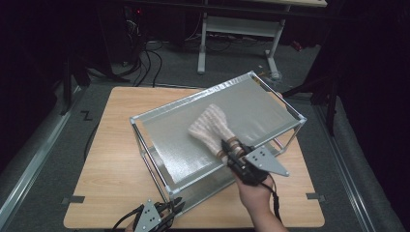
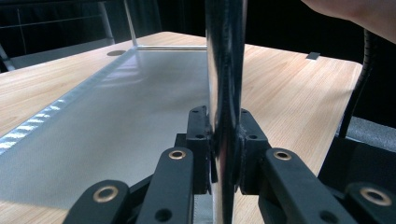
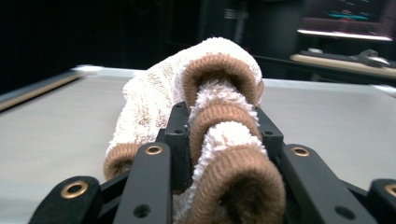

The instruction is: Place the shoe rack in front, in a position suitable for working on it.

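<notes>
A two-tier metal shelf rack (image 1: 164, 112) stands askew on the wooden table. A cream towel with brown edging (image 1: 211, 126) lies spread on the rack's frosted top shelf. My right gripper (image 1: 231, 151) is shut on the towel's bunched near end (image 3: 219, 130), folds of brown trim bulging between the jaws. At the table's near edge my left gripper (image 1: 175, 205) is shut on the rack's front corner post (image 2: 225, 84), which rises upright between the jaws; the lower shelf (image 2: 116, 116) stretches away behind it.
The wooden table (image 1: 111, 164) has bare room left of the rack and a narrow strip to the right. Beyond the table are a dark floor with cables (image 1: 145, 58) and a white desk frame (image 1: 232, 29).
</notes>
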Demonstrator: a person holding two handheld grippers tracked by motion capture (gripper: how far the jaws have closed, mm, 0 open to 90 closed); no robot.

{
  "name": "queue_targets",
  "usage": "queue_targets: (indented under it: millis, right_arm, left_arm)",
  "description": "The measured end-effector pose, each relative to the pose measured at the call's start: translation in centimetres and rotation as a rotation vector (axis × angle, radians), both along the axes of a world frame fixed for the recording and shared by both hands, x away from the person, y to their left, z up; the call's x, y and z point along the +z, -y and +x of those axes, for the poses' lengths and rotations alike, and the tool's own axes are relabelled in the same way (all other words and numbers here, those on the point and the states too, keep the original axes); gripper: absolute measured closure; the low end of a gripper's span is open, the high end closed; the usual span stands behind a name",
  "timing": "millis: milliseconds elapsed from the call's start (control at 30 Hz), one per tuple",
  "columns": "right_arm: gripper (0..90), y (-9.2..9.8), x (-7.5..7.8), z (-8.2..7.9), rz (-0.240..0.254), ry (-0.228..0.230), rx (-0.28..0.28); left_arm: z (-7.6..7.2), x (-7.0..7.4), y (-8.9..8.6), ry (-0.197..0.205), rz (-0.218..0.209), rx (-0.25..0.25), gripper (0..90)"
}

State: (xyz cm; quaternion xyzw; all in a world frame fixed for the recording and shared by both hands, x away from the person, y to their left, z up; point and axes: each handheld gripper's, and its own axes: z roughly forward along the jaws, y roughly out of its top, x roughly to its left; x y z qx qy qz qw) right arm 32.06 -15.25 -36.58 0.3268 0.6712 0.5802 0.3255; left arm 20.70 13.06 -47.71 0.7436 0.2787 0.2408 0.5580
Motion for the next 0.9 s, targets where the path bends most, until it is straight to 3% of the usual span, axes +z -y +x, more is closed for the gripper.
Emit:
queue_targets:
  millis: [233, 567, 767, 900]
  right_arm:
    - [67.5, 5.2, 0.2, 3.6, 0.013, -0.03, -0.161]
    - [67.6, 10.8, 0.9, 7.4, -0.022, -0.045, -0.359]
    - [67.6, 13.1, 1.3, 9.1, -0.047, -0.054, -0.436]
    - [67.5, 13.8, 1.8, 9.3, -0.04, -0.046, -0.447]
  left_arm:
    - [0.0, 0.0, 0.0, 0.0, 0.0, 0.001, 78.7]
    - [0.0, 0.0, 0.0, -0.002, -0.003, 0.001, 78.7]
    - [0.0, 0.0, 0.0, -0.004, -0.003, 0.0, 78.7]
    - [0.0, 0.0, 0.0, -0.004, -0.003, 0.0, 78.7]
